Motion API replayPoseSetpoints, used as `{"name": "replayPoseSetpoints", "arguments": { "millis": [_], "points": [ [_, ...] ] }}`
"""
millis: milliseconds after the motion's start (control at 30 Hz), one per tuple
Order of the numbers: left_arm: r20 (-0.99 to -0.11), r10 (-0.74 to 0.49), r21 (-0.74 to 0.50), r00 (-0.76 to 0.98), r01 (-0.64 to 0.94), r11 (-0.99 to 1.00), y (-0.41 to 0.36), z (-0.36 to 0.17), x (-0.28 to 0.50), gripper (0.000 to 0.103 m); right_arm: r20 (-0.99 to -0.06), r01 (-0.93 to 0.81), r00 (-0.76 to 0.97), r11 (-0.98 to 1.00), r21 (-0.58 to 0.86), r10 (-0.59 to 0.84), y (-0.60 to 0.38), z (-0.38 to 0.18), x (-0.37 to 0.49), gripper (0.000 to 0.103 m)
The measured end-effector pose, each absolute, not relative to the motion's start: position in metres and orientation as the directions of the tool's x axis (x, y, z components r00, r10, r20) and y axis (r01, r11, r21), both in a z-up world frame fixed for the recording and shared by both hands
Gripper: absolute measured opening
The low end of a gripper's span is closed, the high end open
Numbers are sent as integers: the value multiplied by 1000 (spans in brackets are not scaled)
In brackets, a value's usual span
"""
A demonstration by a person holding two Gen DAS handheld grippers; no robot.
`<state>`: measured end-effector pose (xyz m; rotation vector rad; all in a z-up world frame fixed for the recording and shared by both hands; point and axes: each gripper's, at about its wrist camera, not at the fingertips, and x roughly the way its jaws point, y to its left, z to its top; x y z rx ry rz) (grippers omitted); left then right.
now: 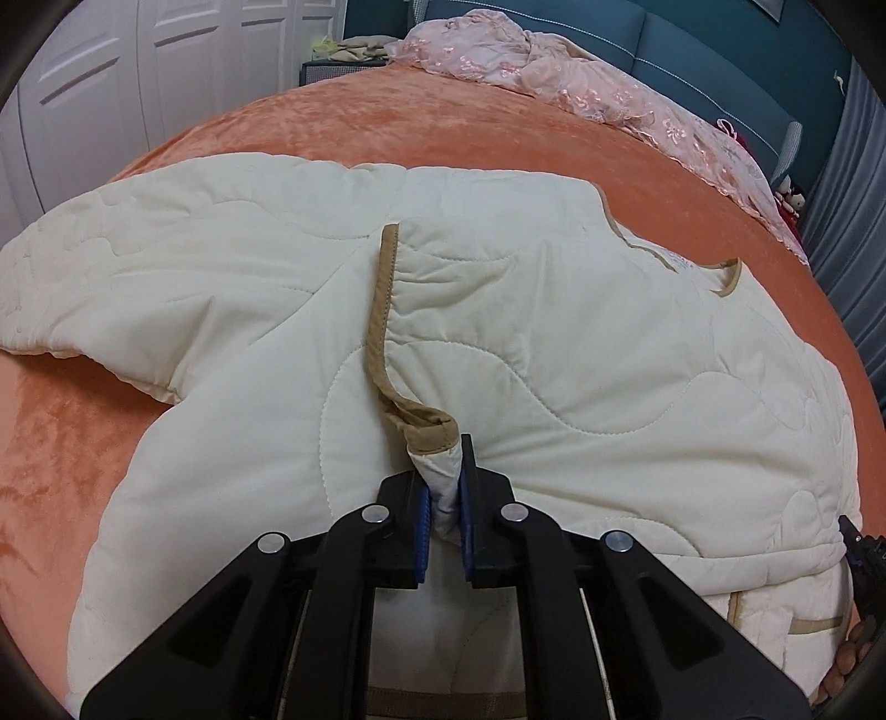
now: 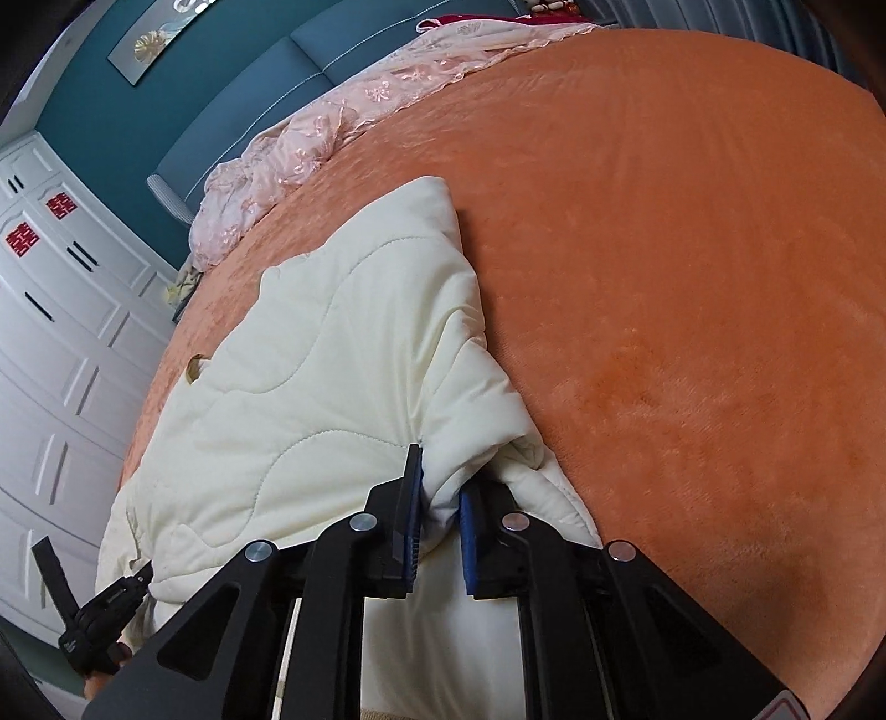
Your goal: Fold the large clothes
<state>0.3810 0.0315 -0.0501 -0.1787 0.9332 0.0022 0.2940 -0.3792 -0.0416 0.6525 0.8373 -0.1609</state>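
A cream quilted jacket (image 1: pixel 554 343) with tan trim lies spread on the orange bed cover (image 1: pixel 387 127). My left gripper (image 1: pixel 443 487) is shut on a bunched tan-trimmed edge of the jacket near its front opening. In the right wrist view the same jacket (image 2: pixel 310 387) lies to the left on the bed cover (image 2: pixel 692 277). My right gripper (image 2: pixel 440 498) is shut on a fold of the jacket's cream fabric at its near edge. The right gripper also shows at the right edge of the left wrist view (image 1: pixel 864 554), and the left gripper at the lower left of the right wrist view (image 2: pixel 105 609).
A pink lace cloth (image 1: pixel 581 83) lies bunched along the bed's far side against a blue headboard (image 1: pixel 692 50). White closet doors (image 2: pixel 61 360) stand to the left. Grey curtains (image 1: pixel 853 232) hang on the right. Bare orange bed cover stretches right of the jacket.
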Motion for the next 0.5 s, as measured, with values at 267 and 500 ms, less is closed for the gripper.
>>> {"name": "replayPoseSetpoints", "arguments": {
  "millis": [267, 500],
  "points": [
    [-785, -39, -112, 618, -80, 991, 43, -29, 366, 44, -743, 391, 662, 802, 452, 96, -383, -17, 255, 26],
    [-731, -8, -104, 683, -100, 990, 55, 27, 361, 56, -708, 391, 705, 850, 354, -29, -385, 37, 244, 28]
  ]
}}
